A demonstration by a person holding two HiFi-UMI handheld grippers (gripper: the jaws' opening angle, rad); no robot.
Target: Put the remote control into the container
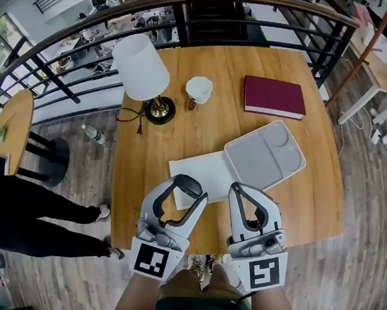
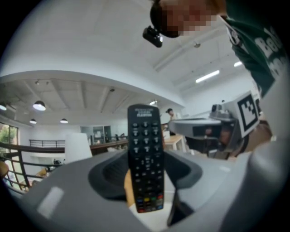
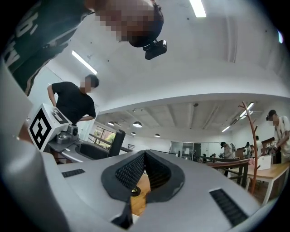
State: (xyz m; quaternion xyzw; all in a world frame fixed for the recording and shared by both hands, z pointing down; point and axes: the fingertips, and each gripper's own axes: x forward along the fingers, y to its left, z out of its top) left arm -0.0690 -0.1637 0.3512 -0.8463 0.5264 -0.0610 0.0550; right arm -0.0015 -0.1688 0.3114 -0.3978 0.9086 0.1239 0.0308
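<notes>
A black remote control (image 2: pixel 145 154) stands upright between the jaws of my left gripper (image 2: pixel 146 181), which is shut on its lower half. In the head view only the remote's dark top end (image 1: pixel 191 182) shows at the tips of the left gripper (image 1: pixel 185 187), over the table's front edge. The container (image 1: pixel 265 155) is a grey tray with compartments, lying open on the table just beyond both grippers, with a white flat panel (image 1: pixel 200 167) beside it. My right gripper (image 1: pixel 243 190) is shut and holds nothing; its ribbed pads (image 3: pixel 131 171) meet at the tips of the right gripper (image 3: pixel 145 156).
On the wooden table (image 1: pixel 183 126) stand a white-shaded lamp (image 1: pixel 142 70), a white cup (image 1: pixel 199 89) and a dark red book (image 1: pixel 274 96). A curved railing (image 1: pixel 195 3) runs behind. A person's legs (image 1: pixel 36 217) are on the left, and a water bottle (image 1: pixel 94 133) lies on the floor.
</notes>
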